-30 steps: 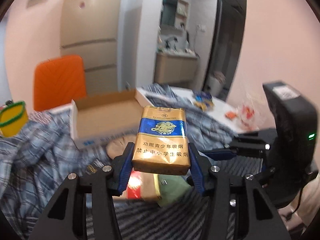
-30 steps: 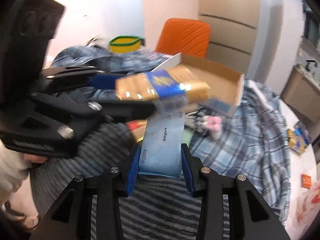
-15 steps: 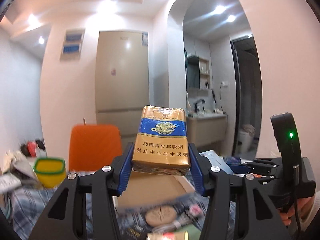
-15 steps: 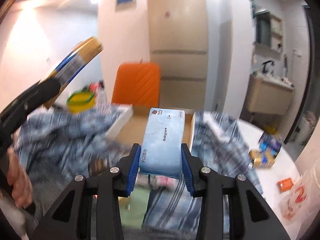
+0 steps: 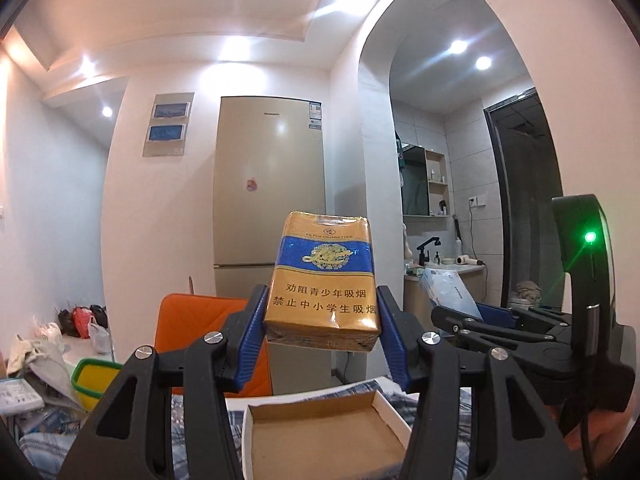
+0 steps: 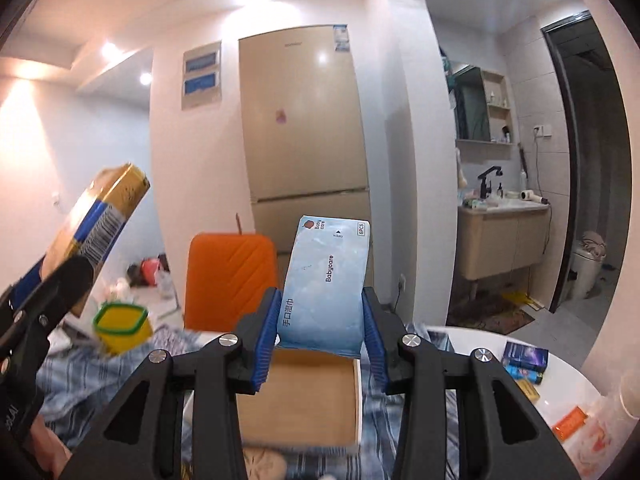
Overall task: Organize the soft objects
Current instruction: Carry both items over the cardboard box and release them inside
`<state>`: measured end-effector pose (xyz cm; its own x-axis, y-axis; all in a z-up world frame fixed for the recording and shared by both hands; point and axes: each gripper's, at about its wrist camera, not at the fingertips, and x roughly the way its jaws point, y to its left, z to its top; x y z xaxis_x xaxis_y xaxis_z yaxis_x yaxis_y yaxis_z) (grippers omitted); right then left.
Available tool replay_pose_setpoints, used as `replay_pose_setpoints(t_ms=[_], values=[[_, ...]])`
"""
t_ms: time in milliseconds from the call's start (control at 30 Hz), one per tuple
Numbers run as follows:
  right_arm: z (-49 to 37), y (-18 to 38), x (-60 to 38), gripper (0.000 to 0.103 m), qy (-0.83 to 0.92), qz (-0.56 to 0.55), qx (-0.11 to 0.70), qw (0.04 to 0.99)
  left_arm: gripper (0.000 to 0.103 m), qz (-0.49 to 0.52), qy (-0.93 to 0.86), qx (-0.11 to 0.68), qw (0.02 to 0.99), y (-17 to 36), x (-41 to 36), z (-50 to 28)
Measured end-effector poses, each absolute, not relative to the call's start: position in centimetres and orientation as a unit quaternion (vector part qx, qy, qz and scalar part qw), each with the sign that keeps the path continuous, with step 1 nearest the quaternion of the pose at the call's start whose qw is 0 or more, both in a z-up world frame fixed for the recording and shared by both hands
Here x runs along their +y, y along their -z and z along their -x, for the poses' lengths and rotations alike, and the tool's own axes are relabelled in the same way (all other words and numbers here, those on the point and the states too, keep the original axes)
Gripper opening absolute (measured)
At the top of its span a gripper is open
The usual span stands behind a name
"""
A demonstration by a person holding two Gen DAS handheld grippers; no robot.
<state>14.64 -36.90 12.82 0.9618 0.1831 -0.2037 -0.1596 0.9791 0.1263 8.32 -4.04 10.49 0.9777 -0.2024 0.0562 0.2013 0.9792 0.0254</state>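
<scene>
My left gripper (image 5: 322, 330) is shut on a gold and blue soft cigarette pack (image 5: 323, 280) and holds it high in the air; the pack also shows at the left of the right wrist view (image 6: 96, 224). My right gripper (image 6: 320, 340) is shut on a light blue Babycare wet-wipe pack (image 6: 326, 284), also raised; that pack shows in the left wrist view (image 5: 448, 292). An open cardboard box (image 5: 324, 440) lies below on a blue plaid cloth (image 6: 80, 376), under both grippers; it also shows in the right wrist view (image 6: 298, 396).
An orange chair (image 6: 230, 276) stands behind the box, a fridge (image 5: 270, 200) behind it. A yellow tub with green rim (image 6: 122, 326) sits at left. Small packets (image 6: 524, 360) lie on the white table (image 6: 560, 392) at right. A round beige item (image 6: 264, 460) lies before the box.
Both grippers have lifted up with their packs, from low over the cloth and box to well above them. Both stay shut on their packs.
</scene>
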Motion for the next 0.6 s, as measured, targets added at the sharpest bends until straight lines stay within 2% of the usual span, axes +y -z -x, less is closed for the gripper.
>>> replay_pose_setpoints(t_ms=[133,267,600], values=[[-16.2,-12.1,-36.6,0.042,-0.087,-0.07,0.093,0.989,0.051,-0.002,0.108,-0.021,0.994,-9.2,-3.8,-9.5],[-17.4,-9.8,-35.5,0.042,-0.089,-0.041,0.092,0.991,0.051,0.003,0.103,0.001,0.995,-7.0,-3.5,-10.7],[-20.3,-3.8,-35.1,0.042,-0.094,-0.024,0.153,0.983,0.052,-0.005,0.076,0.115,0.99,-1.3,-2.9,-15.7]])
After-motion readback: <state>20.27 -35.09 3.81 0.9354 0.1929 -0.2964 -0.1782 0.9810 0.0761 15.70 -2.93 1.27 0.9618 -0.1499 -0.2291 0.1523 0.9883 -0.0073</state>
